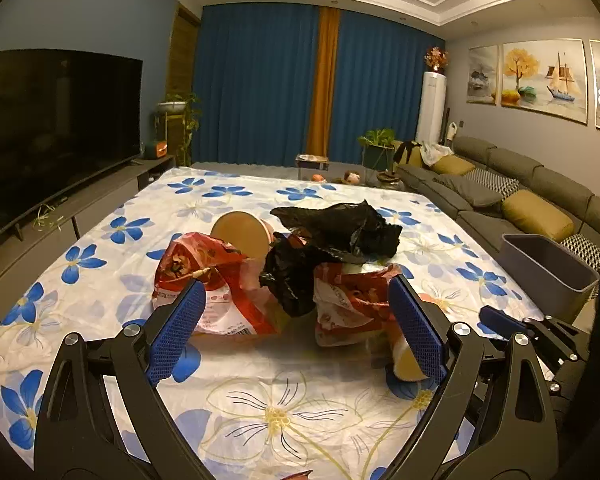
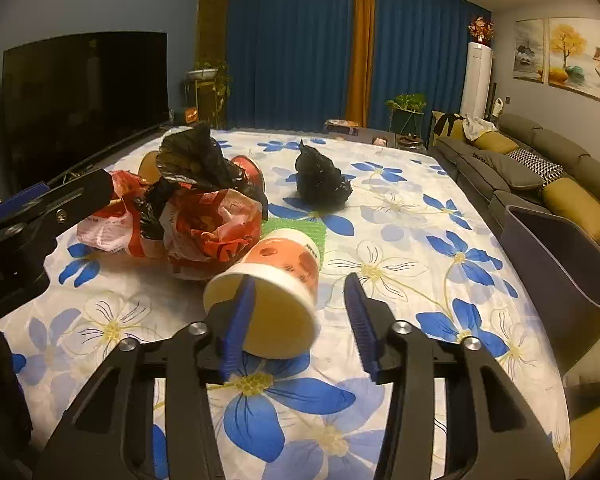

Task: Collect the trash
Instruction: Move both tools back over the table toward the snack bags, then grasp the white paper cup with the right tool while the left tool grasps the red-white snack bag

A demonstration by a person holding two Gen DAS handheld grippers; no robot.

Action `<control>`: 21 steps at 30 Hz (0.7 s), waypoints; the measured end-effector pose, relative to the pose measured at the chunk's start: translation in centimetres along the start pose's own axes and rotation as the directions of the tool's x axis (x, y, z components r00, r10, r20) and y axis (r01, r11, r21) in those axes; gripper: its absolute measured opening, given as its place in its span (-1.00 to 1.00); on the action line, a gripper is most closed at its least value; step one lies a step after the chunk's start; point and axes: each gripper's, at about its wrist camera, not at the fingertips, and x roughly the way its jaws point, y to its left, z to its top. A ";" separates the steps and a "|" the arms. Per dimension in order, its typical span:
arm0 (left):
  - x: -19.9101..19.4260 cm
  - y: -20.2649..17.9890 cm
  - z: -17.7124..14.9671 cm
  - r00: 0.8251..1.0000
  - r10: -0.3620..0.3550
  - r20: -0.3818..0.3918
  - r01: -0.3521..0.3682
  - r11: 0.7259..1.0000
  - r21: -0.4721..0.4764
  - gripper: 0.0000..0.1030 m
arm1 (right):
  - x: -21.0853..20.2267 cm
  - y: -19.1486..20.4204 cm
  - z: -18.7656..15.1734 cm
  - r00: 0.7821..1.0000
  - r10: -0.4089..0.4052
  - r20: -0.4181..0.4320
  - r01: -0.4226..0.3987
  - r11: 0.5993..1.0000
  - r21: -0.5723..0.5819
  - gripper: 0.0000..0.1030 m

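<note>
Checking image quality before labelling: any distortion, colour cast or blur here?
Left wrist: fisheye bends the ceiling edges, dark corners, warm dim light, paper cup soft behind the claw. Right wrist: same curvature and vignette, paper cup fairly sharp.

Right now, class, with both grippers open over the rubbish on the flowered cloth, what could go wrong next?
1. The cup lies on its side, with one finger of the right gripper at its mouth; a squeeze might crush it or roll it away.
2. The left gripper faces wrappers tangled with a black bag; lifting one could drag the others.
3. The bin sits at the table's edge, so a dropped piece may miss.
</note>
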 end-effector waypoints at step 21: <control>3.1 -1.2 -0.6 0.993 -0.067 -0.094 0.067 0.998 -0.003 0.53 | -0.1 -2.5 -0.6 1.000 0.016 0.010 -0.017 0.999 0.039 -0.92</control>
